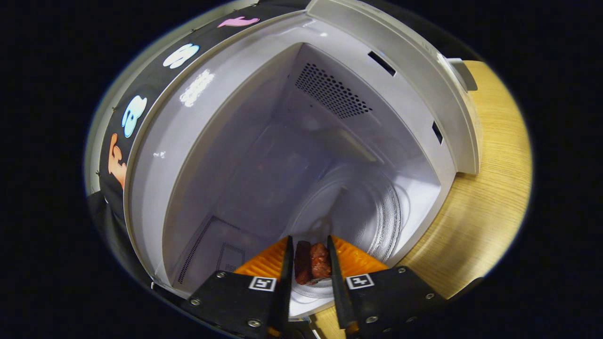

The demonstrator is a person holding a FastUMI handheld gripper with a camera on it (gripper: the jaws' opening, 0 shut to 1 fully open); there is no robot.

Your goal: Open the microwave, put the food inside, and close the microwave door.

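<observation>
tongs (308,263): clamped on one food piece (312,267) | one microwave (282,141): open, one glass turntable (377,216) inside | wooden table (490,188)

Food (312,263) between the fingers, seemingly over the microwave (301,141) turntable (372,212).

Microwave: a pale grey-white microwave oven (414,61) standing on a light wood-grain counter (490,188), seen tilted in the gripper view.
Microwave state: open; its cavity faces the claw, with smooth pale walls and a perforated vent patch on one of them.
Turntable: a round clear glass plate (381,212) lies on the cavity floor.
Food: a small dark reddish-brown chunk of food (312,262), glossy and lumpy.
Food place: between the two fingers of the claw (308,256), which press on it from both sides, at the mouth of the cavity, over the near edge of the glass plate.
</observation>
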